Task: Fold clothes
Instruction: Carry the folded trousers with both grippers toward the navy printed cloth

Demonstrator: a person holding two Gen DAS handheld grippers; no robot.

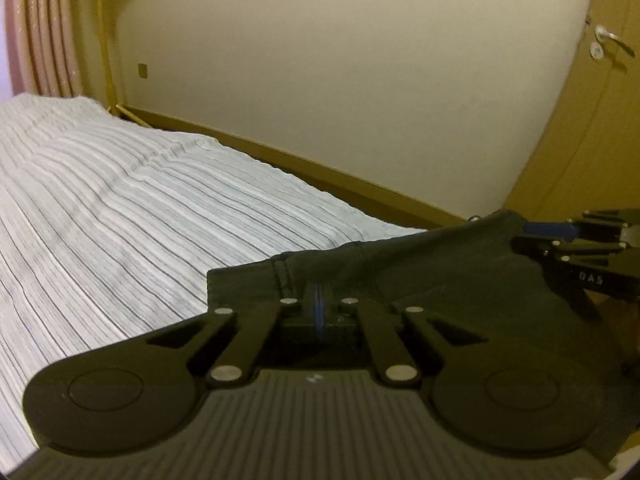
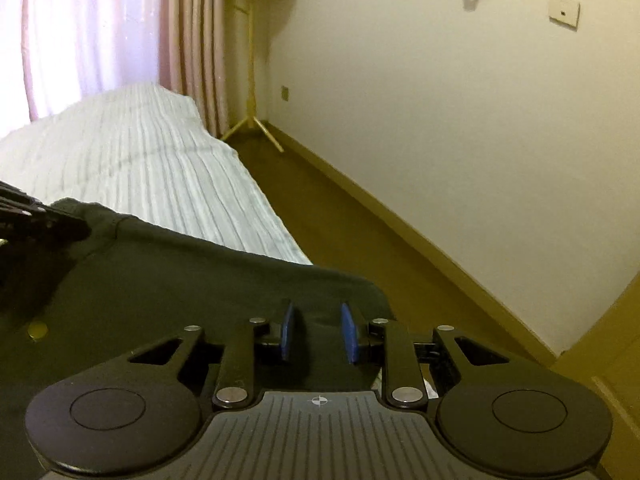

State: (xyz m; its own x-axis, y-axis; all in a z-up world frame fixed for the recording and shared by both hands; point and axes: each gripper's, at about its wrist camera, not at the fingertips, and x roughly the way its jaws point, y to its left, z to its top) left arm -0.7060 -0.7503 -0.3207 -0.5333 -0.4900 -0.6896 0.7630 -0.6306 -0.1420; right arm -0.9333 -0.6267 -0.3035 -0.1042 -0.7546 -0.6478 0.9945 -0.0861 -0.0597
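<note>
Dark garment [image 1: 420, 276] held at the near end of the bed [image 1: 120, 208], far edge draped over the striped cover, near part hanging toward the grippers. Bed as landmark throughout.

Left gripper [image 1: 317, 300]: blue pads pressed together, clamped on the garment's edge beside a stitched seam. Pinch at the hem probably meant to give a firm corner for carrying the fold across the bed.

Right gripper [image 2: 319, 334]: blue pads [image 2: 289, 330] standing apart, dark cloth lying between them. Gap looks wider than the cloth is thick; pads apparently not pressing, so read as open around the edge rather than gripping. Not certain, since a bunched fold could fill it.

Both grippers side by side along the same garment edge, off the bed's near end, right one on the floor [image 2: 360, 220] side. Spacing suits spreading the edge taut before laying it down.

Judgement: fold not yet made; garment neither flat nor doubled. Risk: right corner slipping if lifted ungripped.
</note>
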